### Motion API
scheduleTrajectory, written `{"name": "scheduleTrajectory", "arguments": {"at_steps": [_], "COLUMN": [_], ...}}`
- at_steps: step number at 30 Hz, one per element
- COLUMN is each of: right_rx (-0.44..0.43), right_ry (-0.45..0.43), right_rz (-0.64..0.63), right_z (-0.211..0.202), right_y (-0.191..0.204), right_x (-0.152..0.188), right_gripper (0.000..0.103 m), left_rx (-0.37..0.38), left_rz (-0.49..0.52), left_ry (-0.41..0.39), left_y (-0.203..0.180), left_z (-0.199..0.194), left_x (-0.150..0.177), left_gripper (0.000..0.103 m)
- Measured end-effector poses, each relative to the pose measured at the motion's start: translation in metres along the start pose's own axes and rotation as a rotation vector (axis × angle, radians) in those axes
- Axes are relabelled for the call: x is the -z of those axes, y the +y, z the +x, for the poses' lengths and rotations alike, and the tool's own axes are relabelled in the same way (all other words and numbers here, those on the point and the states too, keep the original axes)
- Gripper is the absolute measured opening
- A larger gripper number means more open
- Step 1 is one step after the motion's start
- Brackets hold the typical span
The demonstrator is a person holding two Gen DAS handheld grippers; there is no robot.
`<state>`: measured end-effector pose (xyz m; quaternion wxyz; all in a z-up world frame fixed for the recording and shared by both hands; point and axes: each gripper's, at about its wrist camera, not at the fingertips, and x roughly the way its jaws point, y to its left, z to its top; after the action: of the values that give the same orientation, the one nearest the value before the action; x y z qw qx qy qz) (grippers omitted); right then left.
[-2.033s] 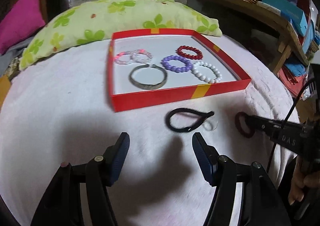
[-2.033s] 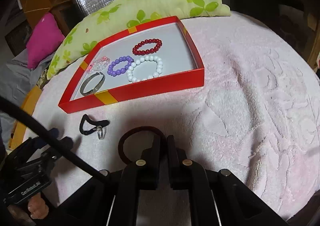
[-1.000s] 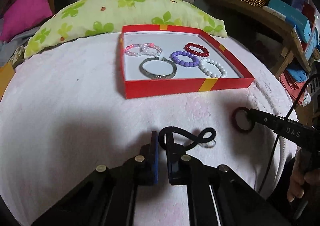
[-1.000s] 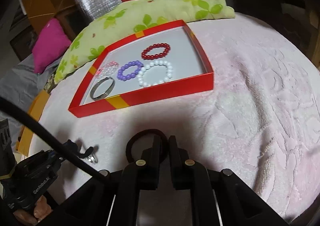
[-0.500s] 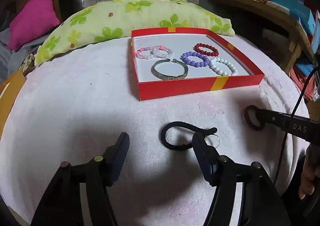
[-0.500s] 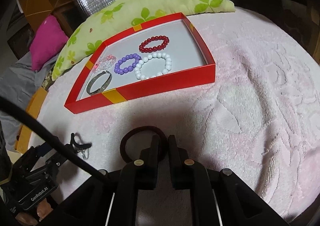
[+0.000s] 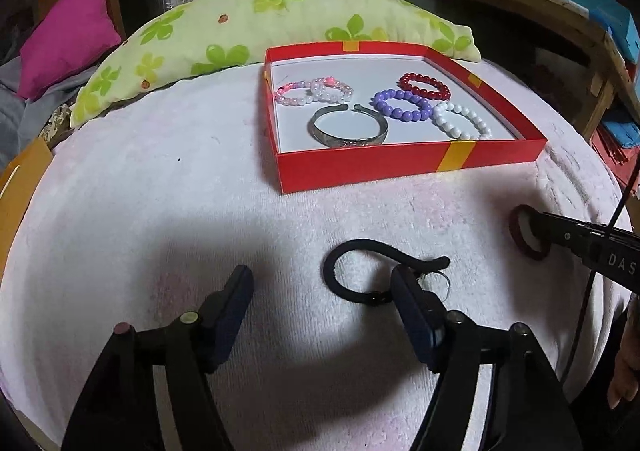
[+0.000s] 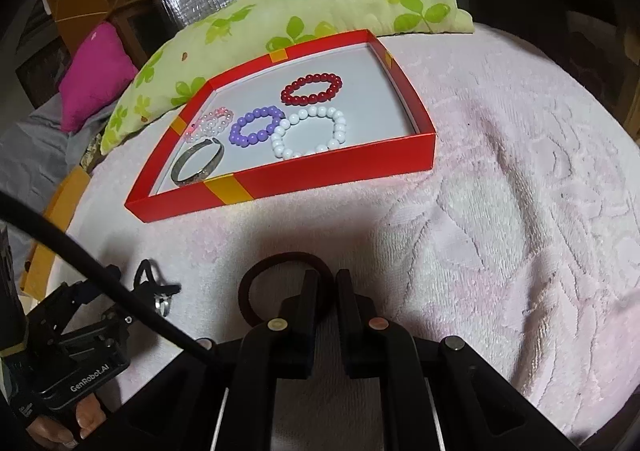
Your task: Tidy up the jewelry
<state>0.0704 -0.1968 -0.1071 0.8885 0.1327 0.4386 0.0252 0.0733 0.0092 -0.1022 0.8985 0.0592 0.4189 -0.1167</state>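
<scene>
Left gripper (image 7: 322,285) opening; right gripper (image 8: 323,283) clamped on dark red hair tie (image 8: 280,263).

Your black hair tie (image 7: 352,251) lies on the pink towel (image 7: 160,211), ungripped, near the red box (image 7: 400,165) of bracelets.

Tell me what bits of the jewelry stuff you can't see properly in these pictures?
- Black hair tie, left wrist view: its near right part sits behind a finger of the left gripper, whose jaws are opening.
- Small clear ring beside it: too small and faint to tell what it is.
- Dark red hair tie, right wrist view: its near side is hidden by the right gripper shut on it.
- White bead bracelet: its near beads are hidden by the red box wall.
</scene>
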Motion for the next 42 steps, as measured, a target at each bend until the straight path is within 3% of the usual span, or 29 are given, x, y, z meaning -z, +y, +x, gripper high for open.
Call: {"name": "scheduleTrajectory", "arguments": {"at_steps": [6,9,11,15,23,26,29,36,38,40,42], "right_rx": [0.011,0.02,0.021,0.024,0.026,0.036,0.04,0.043,0.038,0.034,0.032], "right_ry": [-0.003,-0.003,-0.003,-0.005,-0.011,-0.016,-0.021,-0.023,-0.02,-0.019,-0.019], "right_rz": [-0.022,-0.039,-0.04,-0.045,-0.048,-0.06,-0.066,-0.07,-0.063,-0.057,-0.052], "right_z": [0.0,0.0,0.0,0.0,-0.001,-0.002,-0.002,-0.002,-0.001,-0.001,-0.001], "right_y": [0.002,0.004,0.004,0.004,0.005,0.007,0.008,0.008,0.007,0.006,0.006], "right_x": [0.001,0.001,0.001,0.001,0.001,0.002,0.002,0.003,0.002,0.001,0.001], "right_gripper": [0.012,0.012,0.012,0.012,0.012,0.012,0.011,0.011,0.011,0.011,0.011], "left_rx": [0.03,0.031,0.017,0.043,0.126,0.135,0.146,0.159,0.158,0.125,0.123], "left_rz": [-0.054,-0.053,-0.003,-0.027,0.016,0.019,0.01,-0.054,-0.08,-0.091,-0.077], "left_ry": [0.012,0.018,0.037,0.037,-0.016,-0.019,-0.023,-0.016,-0.019,-0.049,-0.069], "left_y": [0.008,0.004,-0.001,0.005,-0.002,-0.003,0.0,0.009,0.012,0.014,0.013], "left_z": [0.004,0.006,0.007,0.005,-0.005,-0.005,-0.004,-0.001,-0.002,-0.007,-0.01], "left_x": [0.002,0.008,0.005,0.002,-0.001,-0.001,-0.003,-0.007,-0.008,-0.009,-0.01], "left_gripper": [0.087,0.098,0.1,0.097,0.047,0.031,0.021,0.025,0.054,0.065,0.066]}}
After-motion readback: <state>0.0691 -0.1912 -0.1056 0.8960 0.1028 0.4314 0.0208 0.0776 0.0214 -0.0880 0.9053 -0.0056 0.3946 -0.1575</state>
